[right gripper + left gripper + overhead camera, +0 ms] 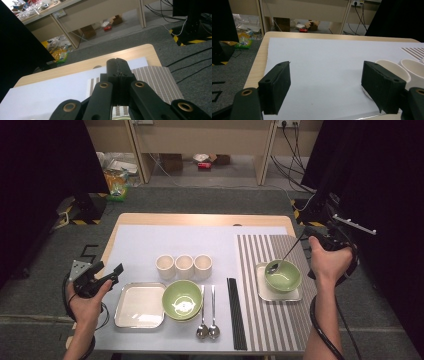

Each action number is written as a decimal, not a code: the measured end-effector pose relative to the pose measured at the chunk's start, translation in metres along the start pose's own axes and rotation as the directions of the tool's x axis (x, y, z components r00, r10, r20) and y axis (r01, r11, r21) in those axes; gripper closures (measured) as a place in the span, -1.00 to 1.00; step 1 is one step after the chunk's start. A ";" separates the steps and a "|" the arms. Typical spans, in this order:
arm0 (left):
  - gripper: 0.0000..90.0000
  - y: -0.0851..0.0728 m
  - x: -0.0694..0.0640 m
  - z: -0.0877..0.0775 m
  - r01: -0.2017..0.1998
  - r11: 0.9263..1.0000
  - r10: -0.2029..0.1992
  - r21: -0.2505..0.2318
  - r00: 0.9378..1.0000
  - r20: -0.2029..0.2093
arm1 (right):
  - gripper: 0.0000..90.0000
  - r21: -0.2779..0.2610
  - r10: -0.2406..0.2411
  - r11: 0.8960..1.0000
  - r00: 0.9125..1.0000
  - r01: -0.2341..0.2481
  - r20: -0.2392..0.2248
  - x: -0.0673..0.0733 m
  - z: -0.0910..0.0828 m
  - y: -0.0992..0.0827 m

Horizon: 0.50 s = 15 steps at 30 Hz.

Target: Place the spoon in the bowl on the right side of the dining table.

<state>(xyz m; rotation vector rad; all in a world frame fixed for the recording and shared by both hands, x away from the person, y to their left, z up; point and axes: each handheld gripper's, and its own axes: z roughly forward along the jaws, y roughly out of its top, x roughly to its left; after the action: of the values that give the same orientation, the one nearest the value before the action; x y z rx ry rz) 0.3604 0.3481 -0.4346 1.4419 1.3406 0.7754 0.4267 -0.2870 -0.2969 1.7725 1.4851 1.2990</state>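
Right hand-held gripper (303,236) pinches a dark-handled spoon (282,259) over the green bowl (283,274) on the striped mat.

The glossy round green bowl sits on a pale square plate (295,294) on the ribbed grey-and-white striped mat (260,320); the spoon's metal scoop rests inside the bowl, its thin handle slanting up to the right gripper, whose matte black jaws are pressed flat together in the right gripper view. Left of that bowl stand black chopsticks (236,312), two shiny steel spoons (208,317), a second green bowl (182,300), a square metal-rimmed tray (139,305) and three smooth cream cups (184,266). The left hand-held gripper (111,272) hovers farthest left over the white tabletop (140,245) sheet, its blocky rubber jaws spread wide and empty.
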 end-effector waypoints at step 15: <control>-0.49 0.000 0.000 0.000 0.001 1.000 -0.001 0.000 1.000 0.000 | 1.00 -0.002 -0.005 1.000 0.999 0.005 0.047 -0.012 0.001 -0.008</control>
<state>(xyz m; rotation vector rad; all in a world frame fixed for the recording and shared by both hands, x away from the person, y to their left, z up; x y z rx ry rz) 0.3603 0.3484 -0.4348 1.4411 1.3414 0.7751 0.4239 -0.2954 -0.3080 1.7841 1.4610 1.2479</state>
